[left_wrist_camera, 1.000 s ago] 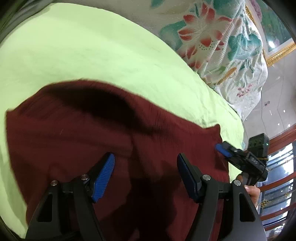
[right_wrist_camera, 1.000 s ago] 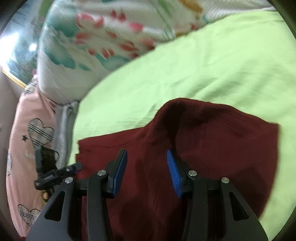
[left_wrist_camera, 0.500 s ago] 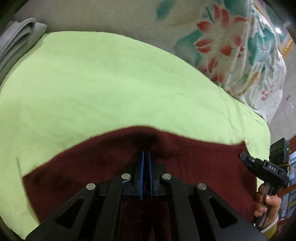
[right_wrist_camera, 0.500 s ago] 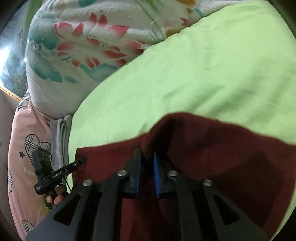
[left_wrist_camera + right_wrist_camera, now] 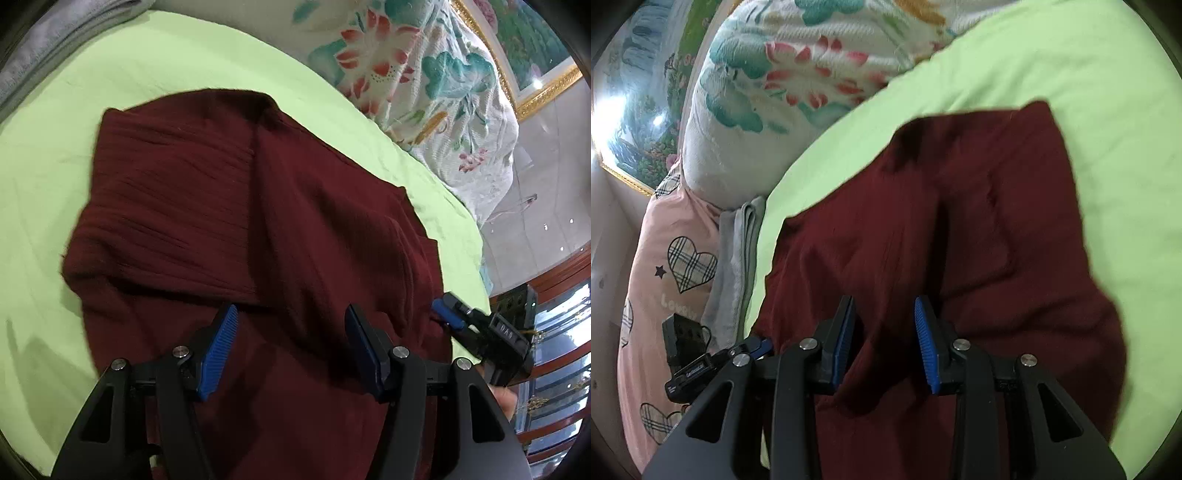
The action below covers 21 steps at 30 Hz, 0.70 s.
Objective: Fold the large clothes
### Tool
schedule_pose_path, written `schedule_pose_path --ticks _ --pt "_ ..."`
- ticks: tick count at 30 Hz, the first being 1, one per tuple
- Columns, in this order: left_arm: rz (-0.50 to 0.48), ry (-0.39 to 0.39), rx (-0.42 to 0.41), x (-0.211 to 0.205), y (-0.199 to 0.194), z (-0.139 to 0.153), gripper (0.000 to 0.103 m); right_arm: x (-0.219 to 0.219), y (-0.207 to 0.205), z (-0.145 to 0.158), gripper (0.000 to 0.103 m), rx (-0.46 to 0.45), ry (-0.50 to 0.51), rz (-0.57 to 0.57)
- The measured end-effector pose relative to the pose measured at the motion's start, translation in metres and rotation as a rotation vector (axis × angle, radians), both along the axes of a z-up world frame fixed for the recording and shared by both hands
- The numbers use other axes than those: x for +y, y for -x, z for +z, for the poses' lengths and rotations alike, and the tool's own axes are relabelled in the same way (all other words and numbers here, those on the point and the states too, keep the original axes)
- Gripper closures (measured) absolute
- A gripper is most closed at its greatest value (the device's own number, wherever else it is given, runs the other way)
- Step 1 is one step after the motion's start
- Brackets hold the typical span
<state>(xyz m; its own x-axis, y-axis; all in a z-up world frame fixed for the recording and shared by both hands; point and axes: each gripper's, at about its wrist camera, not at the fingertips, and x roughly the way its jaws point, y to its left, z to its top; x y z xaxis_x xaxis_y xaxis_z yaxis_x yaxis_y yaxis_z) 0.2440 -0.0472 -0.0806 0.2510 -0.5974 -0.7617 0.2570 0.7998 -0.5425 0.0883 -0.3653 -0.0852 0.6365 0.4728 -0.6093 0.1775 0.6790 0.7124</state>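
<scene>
left wrist view: both grippers, left [image 5: 290, 349] and right [image 5: 884, 341], gape empty over loosely folded garment [image 5: 229, 206]; fold may slump apart.

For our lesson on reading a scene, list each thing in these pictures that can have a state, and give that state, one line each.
left gripper: open, holding nothing, over the cloth.
right gripper: open, holding nothing, over the cloth.
maroon garment: lying on the bed, partly folded over itself, rumpled.
green sheet: spread flat under the garment.
grey cloth: folded, at the sheet's edge.
</scene>
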Motion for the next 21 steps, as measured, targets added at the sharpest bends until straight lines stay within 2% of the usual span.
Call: schedule_pose_path --ticks 4,6,8,10,12,14,15,18,21 --pt "0.036 -0.055 0.044 -0.008 -0.002 0.000 0.042 0.012 -0.001 0.001 0.068 0.001 0.007 0.018" --pt "0.043 -0.011 0.037 -0.005 0.002 0.006 0.042 0.017 -0.001 0.003 0.068 0.007 0.019 0.024" --pt "-0.007 0.029 0.033 -0.012 0.009 0.011 0.042 0.024 -0.002 0.004 0.068 0.021 0.062 0.040" --pt "-0.047 0.001 0.006 -0.023 0.016 0.014 0.042 0.029 -0.003 0.005 0.068 0.040 0.119 0.034" --pt "-0.066 -0.032 0.011 -0.030 0.020 0.011 0.042 0.034 0.002 0.017 0.068 -0.017 0.143 0.035" --pt "-0.082 -0.012 0.023 -0.030 0.024 0.007 0.042 0.045 0.002 0.031 0.068 -0.079 0.128 0.094" --pt "-0.094 -0.002 0.024 -0.030 0.027 0.006 0.042 0.052 -0.001 0.033 0.068 -0.081 0.124 0.134" --pt "-0.137 0.002 0.008 -0.035 0.038 0.000 0.042 0.073 -0.022 0.020 0.068 -0.018 0.126 0.219" --pt "-0.195 0.046 0.024 -0.045 0.046 -0.010 0.042 0.082 -0.047 -0.009 0.070 0.081 0.114 0.265"
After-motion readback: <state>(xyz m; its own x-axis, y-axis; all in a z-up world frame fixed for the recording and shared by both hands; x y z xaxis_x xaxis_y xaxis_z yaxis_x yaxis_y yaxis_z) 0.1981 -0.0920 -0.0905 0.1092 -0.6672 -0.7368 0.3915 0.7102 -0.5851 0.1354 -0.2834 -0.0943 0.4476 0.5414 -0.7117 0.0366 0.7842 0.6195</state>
